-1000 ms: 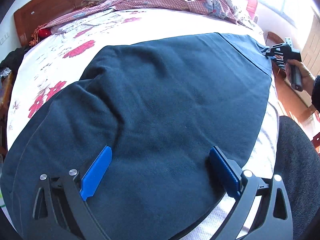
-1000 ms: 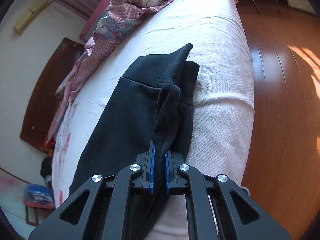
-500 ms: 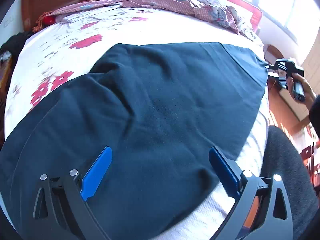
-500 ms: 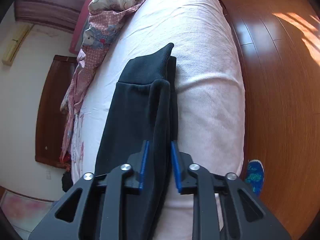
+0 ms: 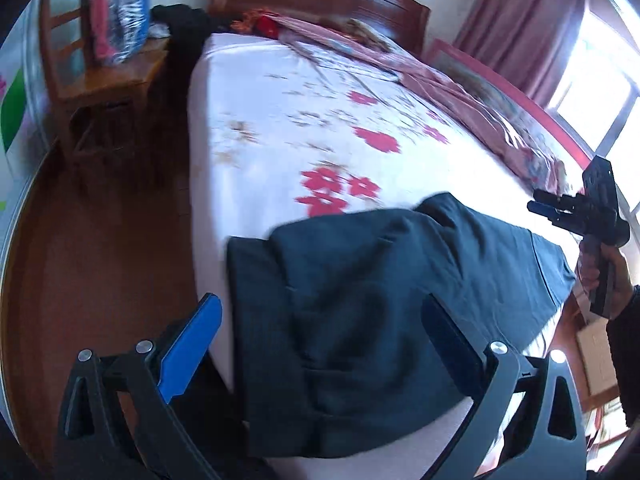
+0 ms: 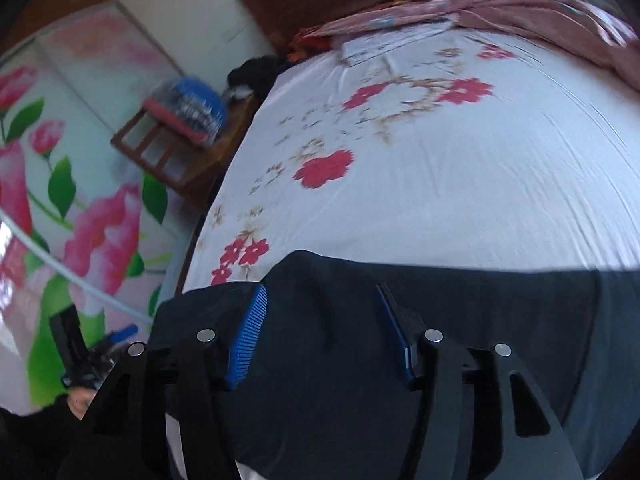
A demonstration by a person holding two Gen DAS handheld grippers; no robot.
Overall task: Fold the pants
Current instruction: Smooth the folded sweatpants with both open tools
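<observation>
pants [image 5: 380,320]: we see them on the bed [image 5: 280,128], along its near edge
blanket [image 5: 420,76]: at the bed's far side
chair [image 5: 92,68]: left of the bed

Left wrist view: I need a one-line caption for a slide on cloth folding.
Open left gripper above dark pants lying on a floral bed sheet, right gripper raised beside them.

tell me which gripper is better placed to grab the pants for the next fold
Probably the left gripper: its open jaws hang right over the dark pants' end by the bed's side edge. The right gripper, also open, hovers over the middle of the cloth, with no edge between its fingers.
</observation>
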